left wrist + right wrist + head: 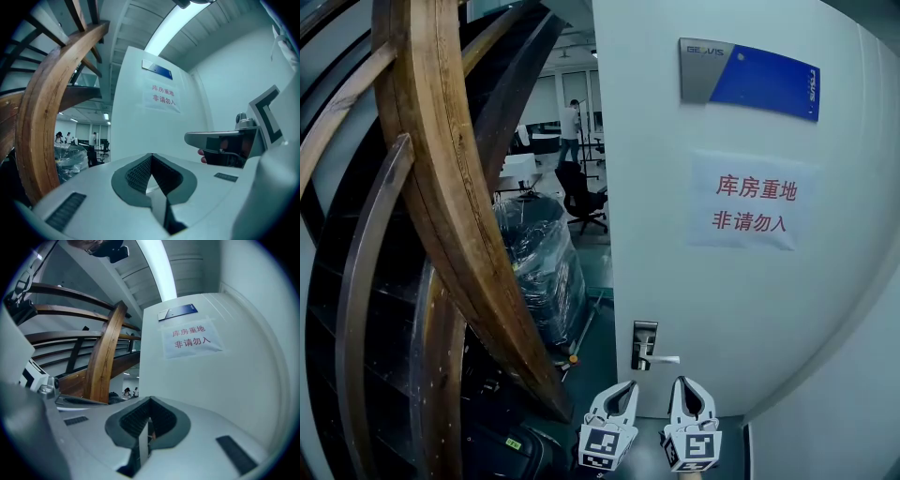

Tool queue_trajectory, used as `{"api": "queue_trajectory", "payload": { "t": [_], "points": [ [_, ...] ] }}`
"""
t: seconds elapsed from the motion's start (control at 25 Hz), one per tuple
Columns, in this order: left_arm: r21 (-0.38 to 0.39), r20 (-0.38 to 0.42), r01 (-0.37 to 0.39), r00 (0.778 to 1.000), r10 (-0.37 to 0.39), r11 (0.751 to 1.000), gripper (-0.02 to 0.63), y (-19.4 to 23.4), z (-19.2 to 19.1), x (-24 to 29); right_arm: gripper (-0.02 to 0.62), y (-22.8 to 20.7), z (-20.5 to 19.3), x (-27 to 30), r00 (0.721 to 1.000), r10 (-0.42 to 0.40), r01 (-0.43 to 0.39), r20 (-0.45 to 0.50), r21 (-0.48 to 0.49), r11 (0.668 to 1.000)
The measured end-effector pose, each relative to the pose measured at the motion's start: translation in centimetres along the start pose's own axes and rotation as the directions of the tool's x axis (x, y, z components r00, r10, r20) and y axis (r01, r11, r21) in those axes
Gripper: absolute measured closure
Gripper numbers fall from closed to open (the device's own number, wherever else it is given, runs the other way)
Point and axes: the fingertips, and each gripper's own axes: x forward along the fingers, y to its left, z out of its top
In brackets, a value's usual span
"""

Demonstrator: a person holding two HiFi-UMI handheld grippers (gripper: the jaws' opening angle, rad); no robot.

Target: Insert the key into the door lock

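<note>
R gripper (pixel 149 402) is clenched on a thin flat metal strip, prob. the key (pixel 142 442), seen edge-on btwn the ribbed pads. A small reddish bit shows beside it. L gripper (pixel 151 155) has its jaws pressed together w/ nothing btwn them. In head view both sit low and near, L gripper (pixel 627 385) just left of R gripper (pixel 682 381), tips aimed at the white door (pixel 675 234). The lock plate (pixel 644 343) w/ its lever handle (pixel 666 359) is by the door's left edge, just beyond the two tips and a bit left of the R one.

Step in hand, as I judge it: the approach; key isn't at the lock yet. To do it well:
- Move R gripper left and fwd till the key lines up w/ the keyhole, which is too small to make out here.
- Go in straight w/ a steady wrist and no side load; a thin blade prob. jams or bends if skewed.
- L gripper should be off to the left so it doesn't block the plate.

Key's long axis runs along the jaws, near to far, toward the door. Its flat faces lie against the pads, thin edge to the camera. How much blade sticks out past the tips, and which end leads: can't tell.
</note>
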Motion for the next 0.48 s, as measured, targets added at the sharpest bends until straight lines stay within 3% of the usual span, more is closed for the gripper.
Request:
{"api": "queue_trajectory", "payload": {
  "t": [0.48],
  "points": [
    [-0.002,-0.009,-0.009,1.000,0.009,1.000,0.603,0.54,-0.52,0.26,0.591,0.17,-0.33,0.52,1.000,0.002,-0.002,-0.009,-0.003,1.000]
  ]
}}
